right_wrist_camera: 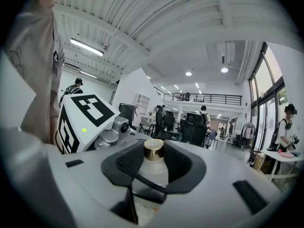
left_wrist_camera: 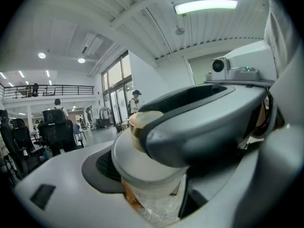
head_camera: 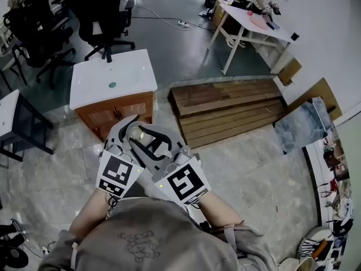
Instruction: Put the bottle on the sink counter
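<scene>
Shirt (head_camera: pixel 146 236) and forearms fill the bottom of my head view. Just above them, the left gripper (head_camera: pixel 127 134) and right gripper (head_camera: pixel 151 145) meet at centre-left of the frame. Both sets of jaws are clamped on the same bottle (head_camera: pixel 138 133), which has a gold cap and a pale body. It's held over the grey floor (head_camera: pixel 242 174), not resting on anything. White sink counter (head_camera: pixel 132 75) sits higher in the frame, apart from the bottle. Wooden planks (head_camera: pixel 225 109) lie right of the counter, office chairs (head_camera: pixel 104 16) at upper left, and a white table (head_camera: pixel 248 24) at upper right.
</scene>
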`<state>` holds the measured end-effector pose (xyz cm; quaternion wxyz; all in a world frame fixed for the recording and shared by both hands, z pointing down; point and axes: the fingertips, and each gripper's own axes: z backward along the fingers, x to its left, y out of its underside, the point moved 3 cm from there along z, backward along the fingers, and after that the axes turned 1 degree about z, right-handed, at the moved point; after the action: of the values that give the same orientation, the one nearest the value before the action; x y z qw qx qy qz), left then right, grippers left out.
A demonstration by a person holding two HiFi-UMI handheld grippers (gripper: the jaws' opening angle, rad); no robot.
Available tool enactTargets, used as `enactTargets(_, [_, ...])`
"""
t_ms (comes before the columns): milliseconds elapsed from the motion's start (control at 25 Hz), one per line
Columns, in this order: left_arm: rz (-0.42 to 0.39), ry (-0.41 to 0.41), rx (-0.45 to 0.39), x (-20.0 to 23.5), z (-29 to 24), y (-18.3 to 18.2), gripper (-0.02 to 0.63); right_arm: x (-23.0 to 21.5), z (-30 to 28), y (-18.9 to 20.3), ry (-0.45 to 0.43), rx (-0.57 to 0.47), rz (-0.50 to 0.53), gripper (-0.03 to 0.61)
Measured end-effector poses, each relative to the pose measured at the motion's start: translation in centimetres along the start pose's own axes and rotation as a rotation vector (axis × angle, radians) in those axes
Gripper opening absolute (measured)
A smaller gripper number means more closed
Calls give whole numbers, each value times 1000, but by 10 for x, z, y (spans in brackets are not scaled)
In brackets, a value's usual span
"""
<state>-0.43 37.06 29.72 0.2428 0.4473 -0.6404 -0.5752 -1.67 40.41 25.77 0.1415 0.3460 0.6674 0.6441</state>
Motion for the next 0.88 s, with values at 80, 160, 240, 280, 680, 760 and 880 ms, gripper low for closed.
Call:
enactTargets(80, [-5,1,-2,2,-3,1,328,-3,-2,1,2,-7,4,132])
enactTargets(160, [-16,4,-4,6,-7,3,328,-6,-6,4,13,-13,0,132])
enactTargets(240, [-27,8,-8,12,-12,6,328,-10,-11,8,26,-19,-3,132])
enactTargets(280, [-31,9,-11,15,-15,7,328,-13,-14,10,31,-20,-2,132])
enactTargets(680, [-22,17,-17,61,-49,27,328,-45,-62,29,35,-6,11,132])
enactTargets(760, [-18,18,-16,77,-57,31,328,-55,-78,32,34,-2,10,132])
enactTargets(880, [-9,17,-10,103,-68,37,328,-70,-103,35,31,9,-4,132])
